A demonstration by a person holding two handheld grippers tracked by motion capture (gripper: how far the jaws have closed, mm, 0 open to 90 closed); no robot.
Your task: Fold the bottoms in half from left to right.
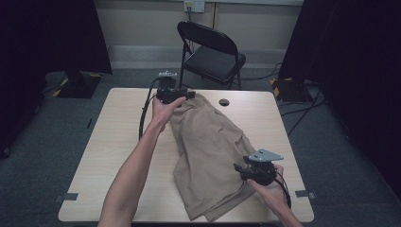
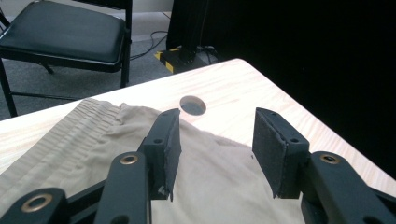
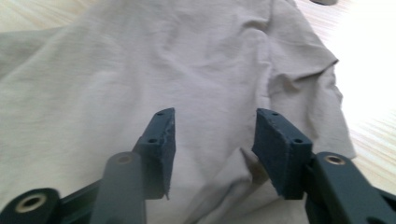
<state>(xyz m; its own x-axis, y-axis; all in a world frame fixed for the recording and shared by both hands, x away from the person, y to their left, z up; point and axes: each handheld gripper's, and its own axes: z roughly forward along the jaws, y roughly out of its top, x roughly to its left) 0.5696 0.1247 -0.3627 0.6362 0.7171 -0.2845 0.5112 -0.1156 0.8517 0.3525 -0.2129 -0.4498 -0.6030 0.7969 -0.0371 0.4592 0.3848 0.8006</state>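
Grey carpet and a black folding chair (image 1: 211, 52) lie beyond the pale wooden table (image 1: 108, 142), and on that table a beige cotton pair of shorts (image 1: 208, 146) lies folded lengthwise, its gathered elastic waistband (image 2: 70, 135) at the end nearest the table's round cable hole (image 1: 224, 101) and its hems toward the table's near edge. The left gripper (image 2: 215, 140) hangs just above the waistband, jaws standing apart with nothing clamped between them; the right gripper (image 3: 212, 144) sits at the hem end on the table's right side, jaws likewise parted over loose cloth with no pinch on it. The fold in hand looks just laid and let go. To do it well, I would lift both tools straight up so no pad drags the cloth, check that the layered edges line up, then smooth the ripples near the hem before the next fold toward the waistband.
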